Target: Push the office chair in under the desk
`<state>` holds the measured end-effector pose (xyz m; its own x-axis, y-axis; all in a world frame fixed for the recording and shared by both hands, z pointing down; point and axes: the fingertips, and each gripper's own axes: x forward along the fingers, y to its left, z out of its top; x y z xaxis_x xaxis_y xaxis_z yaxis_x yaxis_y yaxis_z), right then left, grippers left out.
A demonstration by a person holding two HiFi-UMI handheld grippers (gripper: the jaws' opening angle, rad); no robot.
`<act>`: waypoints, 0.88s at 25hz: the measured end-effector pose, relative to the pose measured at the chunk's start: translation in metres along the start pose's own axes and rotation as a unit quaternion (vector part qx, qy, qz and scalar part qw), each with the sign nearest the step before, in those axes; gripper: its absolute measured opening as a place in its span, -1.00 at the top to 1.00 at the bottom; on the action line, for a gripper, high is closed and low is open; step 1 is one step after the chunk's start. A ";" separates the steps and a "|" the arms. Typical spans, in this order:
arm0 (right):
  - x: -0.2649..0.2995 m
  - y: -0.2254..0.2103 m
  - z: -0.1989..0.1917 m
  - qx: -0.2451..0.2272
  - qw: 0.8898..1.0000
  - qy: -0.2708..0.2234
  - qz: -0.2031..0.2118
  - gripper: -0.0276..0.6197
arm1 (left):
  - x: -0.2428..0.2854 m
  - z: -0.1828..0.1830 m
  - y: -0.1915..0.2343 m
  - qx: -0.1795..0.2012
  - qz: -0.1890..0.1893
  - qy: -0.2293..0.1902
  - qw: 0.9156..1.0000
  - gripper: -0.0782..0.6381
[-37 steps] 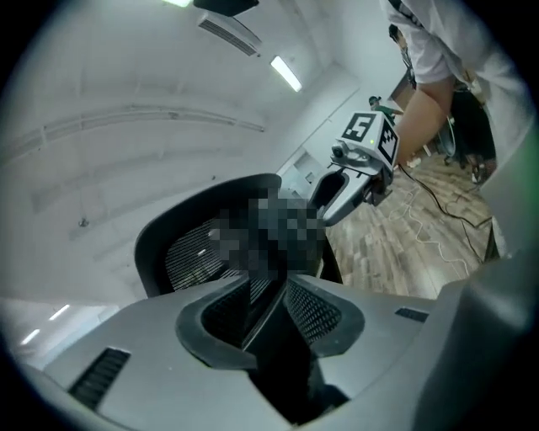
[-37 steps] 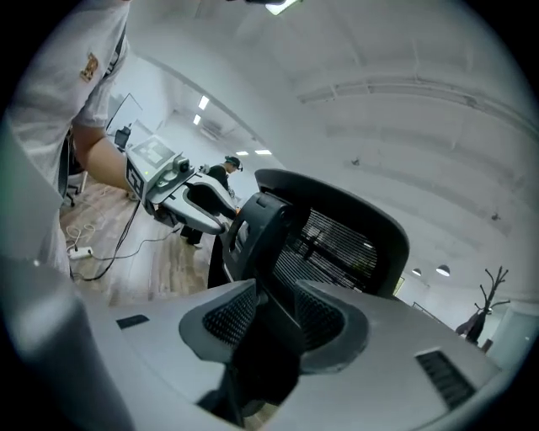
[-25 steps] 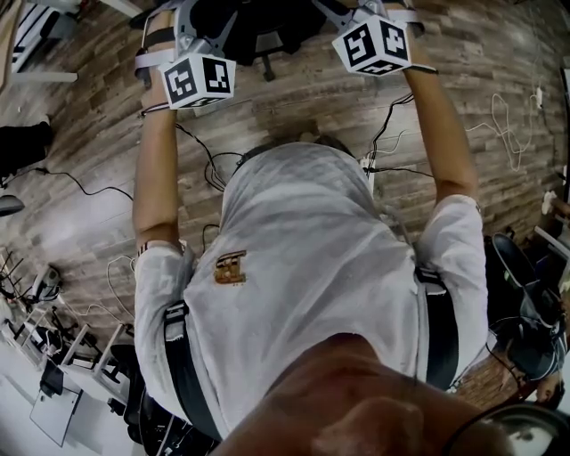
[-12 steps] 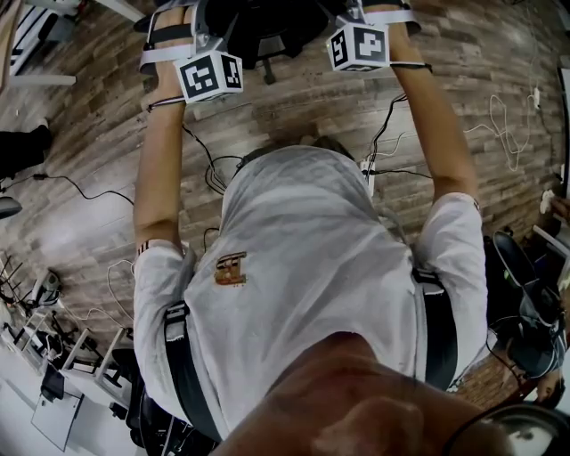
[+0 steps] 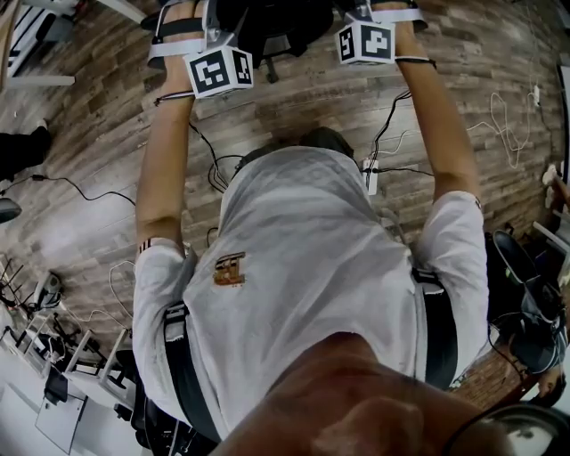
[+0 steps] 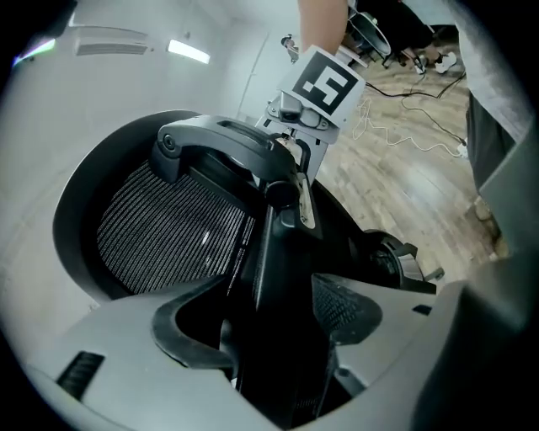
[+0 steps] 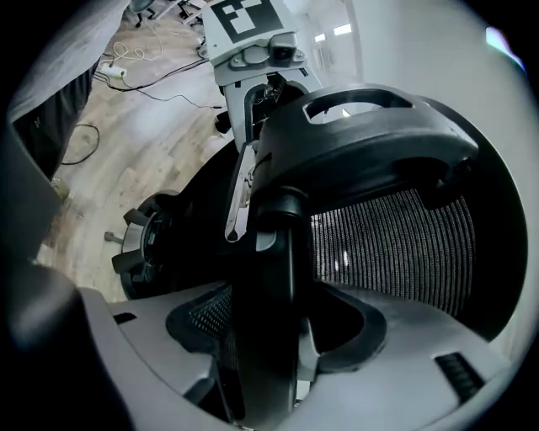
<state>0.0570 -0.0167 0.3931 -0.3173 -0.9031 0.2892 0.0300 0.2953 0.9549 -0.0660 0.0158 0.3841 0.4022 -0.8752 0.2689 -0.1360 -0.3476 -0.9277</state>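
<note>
The office chair (image 5: 258,27) is being faced from behind, at 12 o'clock at the head view's top edge. Its back post (image 7: 274,252), running 12 to 6, is being straddled equally closely by the left gripper (image 6: 278,337) at 11 and the right gripper (image 7: 282,332) at 1. Both are being held unclamped with jaws apart, and the left's have just been opening. The wood floor (image 5: 89,178) is being crossed by cables (image 5: 205,160). No container is being shown.

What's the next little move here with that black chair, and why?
Probably close both jaws on the office chair's back frame before pushing. The left gripper, whose jaws have just been opening, and the right gripper each straddle that frame with jaws apart, so neither seems to hold it yet.
</note>
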 end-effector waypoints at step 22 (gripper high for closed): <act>0.090 -0.033 -0.017 0.007 0.999 -0.025 -0.018 0.12 | 0.084 -0.045 0.039 -0.021 0.004 0.041 0.999 -0.13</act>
<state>0.0434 -0.1129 0.3885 -0.3649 -0.8969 0.2497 0.0040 0.2667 0.9638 -0.0788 -0.0863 0.3820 0.3260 -0.9016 0.2843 -0.1778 -0.3538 -0.9183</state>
